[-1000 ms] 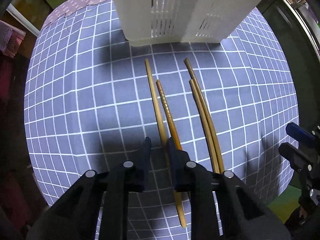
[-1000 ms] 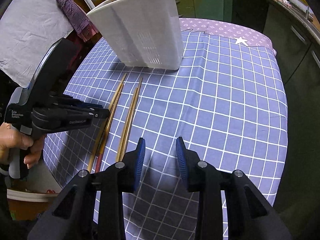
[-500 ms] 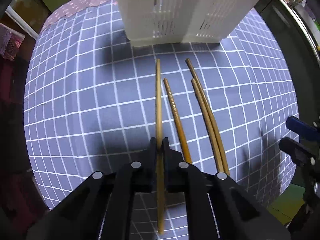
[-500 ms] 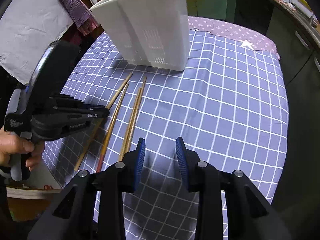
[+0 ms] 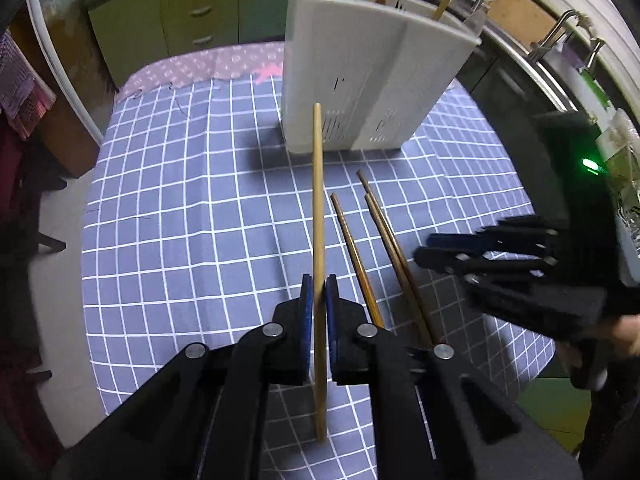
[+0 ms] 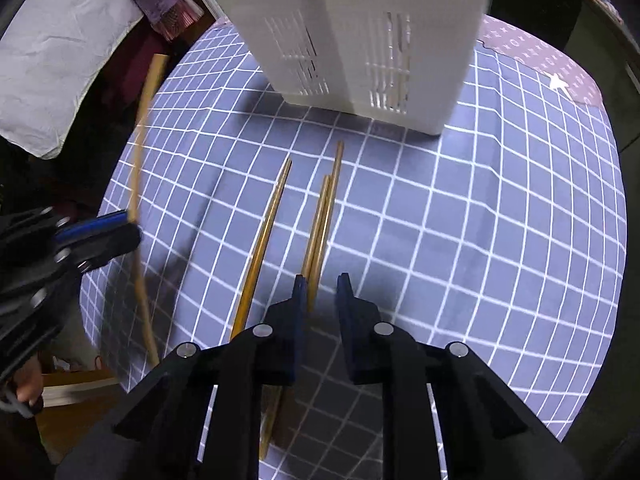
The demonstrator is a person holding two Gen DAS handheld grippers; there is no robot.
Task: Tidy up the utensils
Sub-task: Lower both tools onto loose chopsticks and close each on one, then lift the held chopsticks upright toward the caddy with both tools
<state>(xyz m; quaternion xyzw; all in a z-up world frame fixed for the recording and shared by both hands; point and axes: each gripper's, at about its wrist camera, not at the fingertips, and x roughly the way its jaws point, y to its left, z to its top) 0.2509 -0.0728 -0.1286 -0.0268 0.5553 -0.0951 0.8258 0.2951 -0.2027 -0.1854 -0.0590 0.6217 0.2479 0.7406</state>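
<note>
My left gripper [image 5: 319, 294] is shut on a light wooden chopstick [image 5: 318, 200] and holds it lifted above the checked cloth, its tip toward the white utensil holder [image 5: 372, 80]. Three chopsticks lie on the cloth: one [image 5: 354, 256] beside a pair [image 5: 394, 256]. In the right wrist view, my right gripper [image 6: 322, 294] is open, low over the near end of the pair [image 6: 320, 224]; the single chopstick [image 6: 264, 240] lies just left of it. The left gripper [image 6: 92, 236] with its lifted chopstick [image 6: 140, 184] is at the left. The holder [image 6: 360, 32] stands behind.
The blue checked tablecloth [image 5: 180, 220] covers the table, with a pink patterned strip [image 5: 208, 64] at the far edge. Several chopsticks stand in the holder. Green cabinets [image 5: 180, 12] are behind. A white cloth [image 6: 52, 60] hangs off the table's left side.
My left gripper has lifted the chopstick off the cloth and tilted up. My right gripper has moved left and down over the pair of chopsticks, its jaws a little narrower.
</note>
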